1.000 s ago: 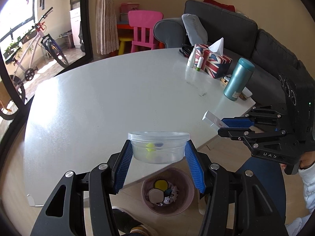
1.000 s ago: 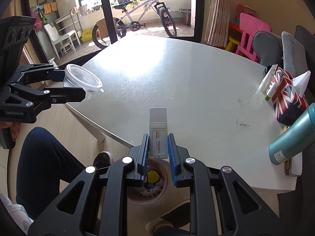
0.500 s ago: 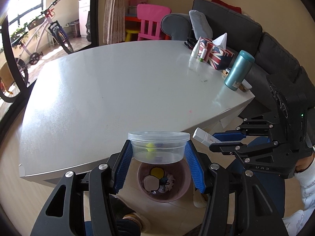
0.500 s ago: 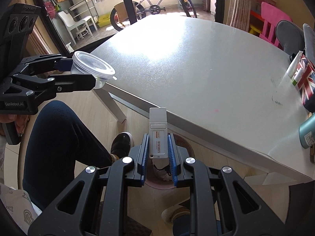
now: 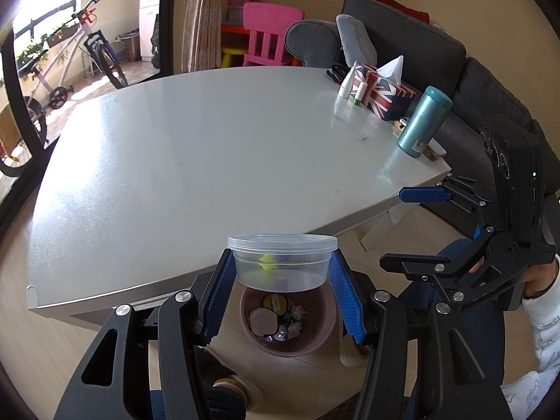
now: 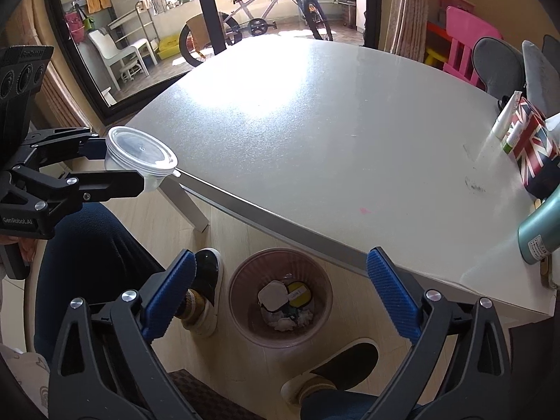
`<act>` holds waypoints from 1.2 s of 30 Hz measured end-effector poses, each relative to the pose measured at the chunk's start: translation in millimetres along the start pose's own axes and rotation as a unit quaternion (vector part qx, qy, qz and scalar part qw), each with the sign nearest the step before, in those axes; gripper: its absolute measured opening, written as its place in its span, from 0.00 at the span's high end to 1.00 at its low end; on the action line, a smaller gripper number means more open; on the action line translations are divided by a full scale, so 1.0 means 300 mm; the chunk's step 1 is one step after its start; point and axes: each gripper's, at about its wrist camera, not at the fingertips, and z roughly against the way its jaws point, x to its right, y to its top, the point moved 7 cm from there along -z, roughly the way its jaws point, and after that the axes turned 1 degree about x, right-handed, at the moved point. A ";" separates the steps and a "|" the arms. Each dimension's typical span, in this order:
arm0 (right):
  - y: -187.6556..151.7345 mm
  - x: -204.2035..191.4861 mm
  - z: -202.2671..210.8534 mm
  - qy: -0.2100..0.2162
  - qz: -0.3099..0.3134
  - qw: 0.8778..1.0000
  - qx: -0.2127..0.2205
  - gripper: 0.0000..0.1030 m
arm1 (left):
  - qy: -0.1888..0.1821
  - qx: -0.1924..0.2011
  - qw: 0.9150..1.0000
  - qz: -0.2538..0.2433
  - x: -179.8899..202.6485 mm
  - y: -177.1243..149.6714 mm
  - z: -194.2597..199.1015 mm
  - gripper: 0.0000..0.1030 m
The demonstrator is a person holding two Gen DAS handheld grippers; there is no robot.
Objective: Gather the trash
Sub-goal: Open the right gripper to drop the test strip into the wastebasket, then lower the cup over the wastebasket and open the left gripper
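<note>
**Right wrist view: one tool opening over the bin, tub waiting in the other**

Right wrist view shows the right tool point(image 6: 280, 292) with its jaws opening wide and nothing between them, poised above the pink waste bin point(image 6: 252, 332) on the floor at lower centre of the frame. The bin already holds a pale lid-like piece, a yellow round item and crumpled scraps. At left of the frame, the left tool point(image 6: 140, 171) is clenched on the clear plastic tub point(image 6: 140, 152), lid on, just off the near edge of the bench point(image 6: 315, 122).

In the left wrist view the tub point(image 5: 281, 262) sits between the blue pads directly above the bin point(image 5: 315, 343), with something small and yellow inside.

Risks, as I judge them: the tub is nearly as wide as the bin mouth, so a release slightly off centre could catch the rim and bounce onto the floor beside the person's shoes. The two tools are near each other, so a hasty move could knock them together.

Readable writing: "GenRobot.AI" on the left tool's body. The tissue box point(image 6: 532, 140) carries a Union Jack pattern; the teal flask point(image 6: 540, 231) has a label too small to read.
</note>
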 end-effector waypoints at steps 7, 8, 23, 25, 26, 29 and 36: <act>-0.002 0.032 0.019 -0.011 -0.017 1.000 0.005 0.05 | -0.009 -0.008 1.000 -0.010 0.029 -0.004 -0.015 0.48; -0.008 0.037 0.026 -0.014 -0.020 1.000 0.006 0.05 | -0.011 -0.010 1.000 -0.012 0.033 -0.006 -0.020 0.48; -0.021 0.131 0.097 -0.038 -0.057 0.997 0.022 0.05 | -0.038 -0.055 0.997 -0.033 0.135 -0.054 -0.149 0.48; -0.024 0.140 0.101 -0.040 -0.061 0.997 0.023 0.05 | -0.040 -0.059 0.997 -0.034 0.143 -0.057 -0.163 0.48; -0.028 0.141 0.103 -0.040 -0.063 0.997 0.023 0.05 | -0.041 -0.061 0.997 -0.034 0.146 -0.058 -0.169 0.48; -0.033 0.147 0.104 -0.040 -0.066 0.997 0.023 0.05 | -0.042 -0.068 0.996 -0.035 0.153 -0.067 -0.185 0.48; -0.031 0.158 0.104 -0.040 -0.071 0.996 0.025 0.05 | -0.047 -0.071 0.996 -0.038 0.163 -0.064 -0.202 0.47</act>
